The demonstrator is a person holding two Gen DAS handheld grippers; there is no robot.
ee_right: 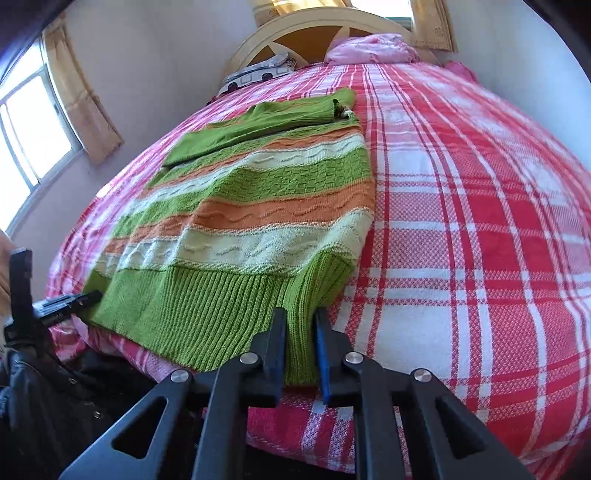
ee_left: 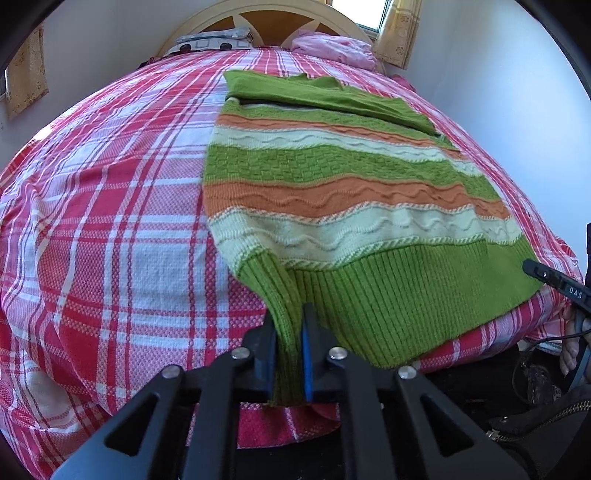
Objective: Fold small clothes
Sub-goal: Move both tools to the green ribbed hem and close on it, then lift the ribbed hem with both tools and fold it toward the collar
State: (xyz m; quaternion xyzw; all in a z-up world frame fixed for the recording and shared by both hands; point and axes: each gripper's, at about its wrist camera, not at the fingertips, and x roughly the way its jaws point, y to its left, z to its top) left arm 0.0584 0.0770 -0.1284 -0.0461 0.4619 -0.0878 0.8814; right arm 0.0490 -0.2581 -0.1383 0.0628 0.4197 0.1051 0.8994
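We see a bed (ee_left: 110, 229) under a red and white checked sheet, and a striped green, orange and cream sweater (ee_left: 332, 184) lying flat on it, ribbed hem toward the near edge, sleeves folded across the top near the headboard (ee_left: 273, 18). Left wrist view: the sweater sits right of centre on the sheet, with bare sheet to its left. Our left tongs (ee_left: 290, 354) are closed tight on the hem's near left corner, with green ribbed knit bunched between the black finger and the blue pad. At that view's far right edge the right tongs (ee_left: 554, 284) poke in by the hem's other corner. Right wrist view: at the far left there is a window (ee_right: 26, 140) with a tan curtain (ee_right: 85, 103), and the left tongs (ee_right: 70, 299) show there by the left corner of the hem. The sweater (ee_right: 258, 206) lies left of centre, with bare sheet to its right. Our right tongs (ee_right: 300, 350) are nearly closed on the hem's near right corner, knit pinched between both fingers. At the head end, a patterned pillow (ee_right: 258, 74) on the left and a pink pillow (ee_right: 369, 48) on the right.
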